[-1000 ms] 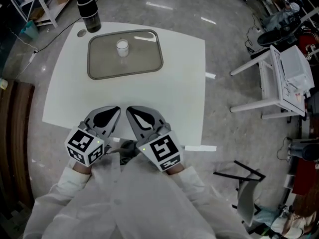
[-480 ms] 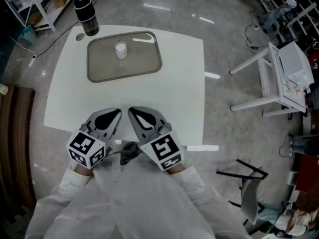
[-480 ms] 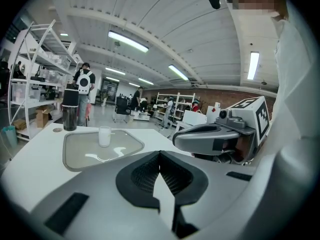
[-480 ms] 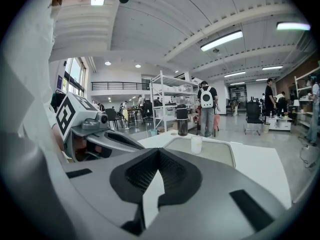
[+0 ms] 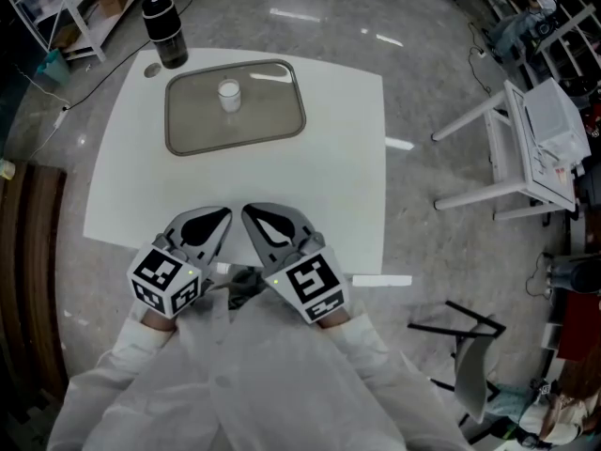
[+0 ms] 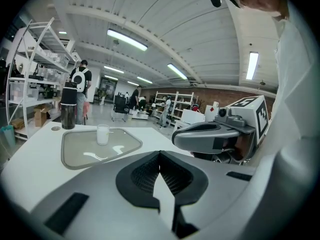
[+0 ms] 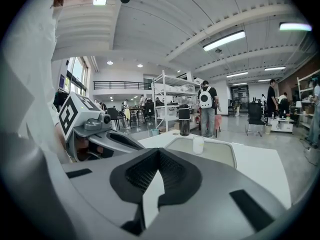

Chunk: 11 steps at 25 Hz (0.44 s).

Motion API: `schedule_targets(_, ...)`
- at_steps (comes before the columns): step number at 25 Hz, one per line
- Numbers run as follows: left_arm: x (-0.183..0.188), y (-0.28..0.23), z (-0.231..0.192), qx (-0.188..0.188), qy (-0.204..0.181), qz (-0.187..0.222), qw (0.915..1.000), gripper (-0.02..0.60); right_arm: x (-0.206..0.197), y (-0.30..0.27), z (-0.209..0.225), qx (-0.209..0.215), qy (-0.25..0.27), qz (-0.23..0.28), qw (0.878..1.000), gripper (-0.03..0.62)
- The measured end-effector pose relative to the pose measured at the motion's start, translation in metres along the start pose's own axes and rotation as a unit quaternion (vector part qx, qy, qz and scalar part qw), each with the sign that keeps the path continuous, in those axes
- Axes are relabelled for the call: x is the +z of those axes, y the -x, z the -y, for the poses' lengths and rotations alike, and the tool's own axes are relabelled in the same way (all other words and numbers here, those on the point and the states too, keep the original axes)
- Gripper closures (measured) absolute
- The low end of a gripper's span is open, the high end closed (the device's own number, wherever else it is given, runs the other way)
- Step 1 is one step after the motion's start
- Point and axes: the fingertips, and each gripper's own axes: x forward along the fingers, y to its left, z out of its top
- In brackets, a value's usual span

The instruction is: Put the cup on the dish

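A small white cup (image 5: 229, 93) stands upright on a grey rectangular dish (image 5: 268, 116) at the far side of the white table (image 5: 338, 167). My left gripper (image 5: 219, 213) and right gripper (image 5: 250, 211) rest side by side at the table's near edge, far from the cup. Both are shut with nothing between the jaws. In the left gripper view the left gripper (image 6: 160, 153) points toward the cup (image 6: 102, 134) and dish (image 6: 80, 153). The right gripper (image 7: 159, 152) in its own view also faces the cup (image 7: 198, 144) and dish (image 7: 222, 155).
A dark bottle (image 5: 164, 28) stands at the table's far left corner beside the dish, next to a small round disc (image 5: 150, 67). A white frame stand (image 5: 526, 148) and a chair (image 5: 465, 346) are on the floor to the right. People and shelving are in the room beyond.
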Motion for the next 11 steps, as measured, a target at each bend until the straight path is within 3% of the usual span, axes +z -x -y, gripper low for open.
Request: schedule_targets(11, 0.0050, 0.0018, 0.0096, -0.014, -0.006, 0.004, 0.9999, 0.575, -0.0031, 0.0061, -0.0046, 0.003, 0.000, -0.010, 1.000, 0.582)
